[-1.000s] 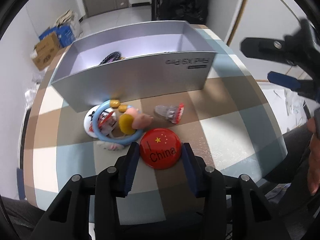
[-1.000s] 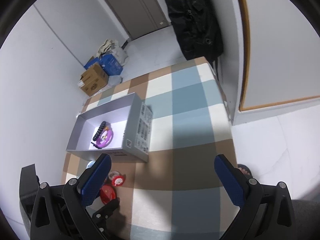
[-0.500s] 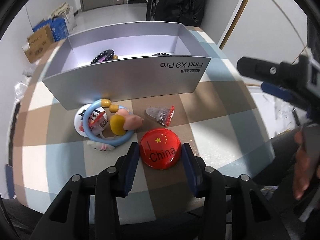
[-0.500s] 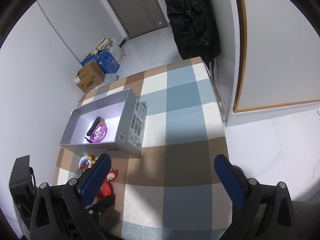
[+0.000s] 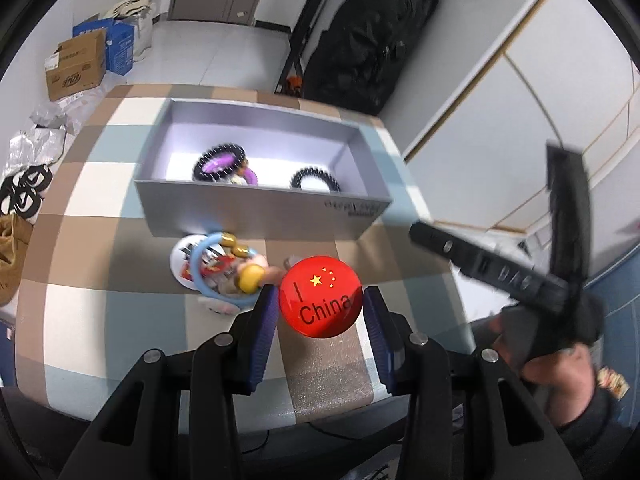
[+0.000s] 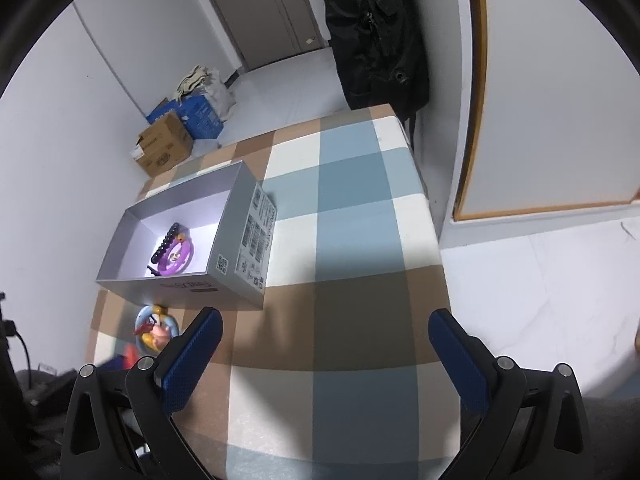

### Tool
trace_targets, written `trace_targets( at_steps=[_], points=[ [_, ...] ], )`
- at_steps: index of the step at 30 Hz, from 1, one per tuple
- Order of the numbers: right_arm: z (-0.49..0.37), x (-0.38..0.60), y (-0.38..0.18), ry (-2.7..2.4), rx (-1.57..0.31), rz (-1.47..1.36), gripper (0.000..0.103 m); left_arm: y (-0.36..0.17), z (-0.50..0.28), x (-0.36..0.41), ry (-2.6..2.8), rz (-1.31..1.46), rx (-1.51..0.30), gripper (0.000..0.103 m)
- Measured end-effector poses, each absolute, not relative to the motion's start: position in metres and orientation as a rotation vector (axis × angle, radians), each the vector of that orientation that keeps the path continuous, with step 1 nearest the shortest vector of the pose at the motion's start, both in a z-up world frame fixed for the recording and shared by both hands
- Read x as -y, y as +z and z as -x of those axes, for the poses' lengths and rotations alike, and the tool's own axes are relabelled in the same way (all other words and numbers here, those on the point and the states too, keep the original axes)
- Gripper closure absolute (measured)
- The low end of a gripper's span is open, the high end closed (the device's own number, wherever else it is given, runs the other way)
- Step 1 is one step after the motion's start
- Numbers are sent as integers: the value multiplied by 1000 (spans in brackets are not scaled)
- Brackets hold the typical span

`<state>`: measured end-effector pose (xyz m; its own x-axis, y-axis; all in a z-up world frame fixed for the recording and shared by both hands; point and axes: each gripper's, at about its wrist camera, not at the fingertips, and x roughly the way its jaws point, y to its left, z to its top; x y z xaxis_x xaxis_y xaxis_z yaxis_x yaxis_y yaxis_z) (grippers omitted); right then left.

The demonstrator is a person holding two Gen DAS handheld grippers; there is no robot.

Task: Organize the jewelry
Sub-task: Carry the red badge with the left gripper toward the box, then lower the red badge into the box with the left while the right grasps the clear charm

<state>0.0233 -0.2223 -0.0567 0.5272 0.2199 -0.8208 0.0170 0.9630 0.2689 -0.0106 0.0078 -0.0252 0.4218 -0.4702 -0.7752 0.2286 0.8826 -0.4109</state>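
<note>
At the far left of the left wrist view, cardboard cartons (image 5: pixel 76 65) are seen stacked on the pale tiled floor. On the checked tablecloth (image 5: pixel 92 312), woven in tan, blue and cream squares, a heap of trinkets (image 5: pixel 218 270) is found: a round white badge under a light-blue plastic ring with yellow beads, just in front of the box. The grey box (image 5: pixel 260 210), rectangular, matt and open-topped, is set beyond it; a purple bangle ringed with dark beads (image 5: pixel 220 162) and a black beaded bracelet (image 5: pixel 315 180) are held inside on its white floor. The glossy red round badge (image 5: pixel 321 302), printed with yellow stars and "China", is clamped between the ribbed blue pads (image 5: pixel 264 332) of the left gripper (image 5: pixel 320 320) and appears raised above the cloth, partly hiding the trinkets behind it. To the right, the right gripper (image 6: pixel 324 354) is seen blurred in a hand; in its own view its blue fingers are spread wide apart over bare cloth, with nothing between them. A black bag (image 5: pixel 360 36) is hung against the white wall behind the table.
</note>
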Motion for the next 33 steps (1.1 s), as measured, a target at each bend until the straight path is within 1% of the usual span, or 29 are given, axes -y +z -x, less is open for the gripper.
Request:
trace_targets(
  at_steps=[5, 11, 14, 16, 18, 20, 22, 26, 27, 28, 31, 33],
  points=[
    [-24, 205, -58, 180, -1016, -208, 0, -14, 5, -33, -429, 371, -995, 66],
    [-25, 173, -63, 287, -1037, -124, 13, -11, -7, -63, -385, 471, -958, 65],
    [-26, 160, -69, 322, -1057, -97, 16, -12, -7, -68, -386, 486, -956, 65],
    [-27, 153, -74, 341, -1076, -87, 22, -12, -5, -70, -386, 479, -948, 65],
    [-28, 143, -79, 356, -1095, -65, 33, -13, -4, -71, -390, 469, -954, 65],
    [-28, 136, -81, 357, -1099, -42, 34, -14, -4, -71, -394, 469, -958, 65],
    [-29, 129, -82, 354, -1097, -10, 40, -14, -4, -73, -401, 468, -958, 65],
    [-29, 116, -83, 347, -1090, 56, 46, -15, -5, -76, -409, 476, -964, 65],
    [-29, 113, -83, 347, -1087, 65, 51, -16, -6, -77, -405, 479, -967, 65],
    [-29, 113, -83, 345, -1085, 70, 52, -17, -7, -78, -405, 485, -973, 65],
    [-28, 109, -84, 334, -1076, 94, 65, -19, -9, -81, -405, 502, -983, 66],
    [-28, 105, -84, 332, -1072, 107, 77, -19, -8, -82, -393, 495, -980, 66]
  ],
)
